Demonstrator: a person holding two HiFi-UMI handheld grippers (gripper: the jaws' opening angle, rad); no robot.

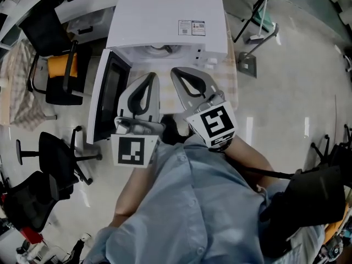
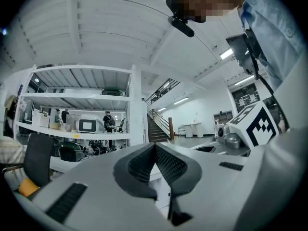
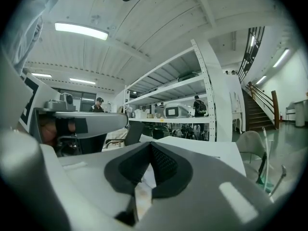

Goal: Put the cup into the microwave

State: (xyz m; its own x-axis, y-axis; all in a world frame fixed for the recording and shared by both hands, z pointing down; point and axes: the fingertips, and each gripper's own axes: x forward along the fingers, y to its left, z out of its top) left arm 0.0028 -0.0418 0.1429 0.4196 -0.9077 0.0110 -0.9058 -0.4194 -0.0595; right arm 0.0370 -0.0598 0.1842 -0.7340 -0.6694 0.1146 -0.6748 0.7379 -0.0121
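Now, left gripper (image 1: 150,76) and right gripper (image 1: 175,71) before the open microwave (image 1: 165,21) — fingers (image 2: 169,165) together, empty.

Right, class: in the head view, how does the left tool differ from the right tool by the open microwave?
The left tool sits beside the open door; the right tool sits further from it. The left tool's marker cube sits square in the picture; the right tool's cube is rotated, with another pattern. The right tool slants more than the left tool. Both are shut, empty and aimed at the microwave.
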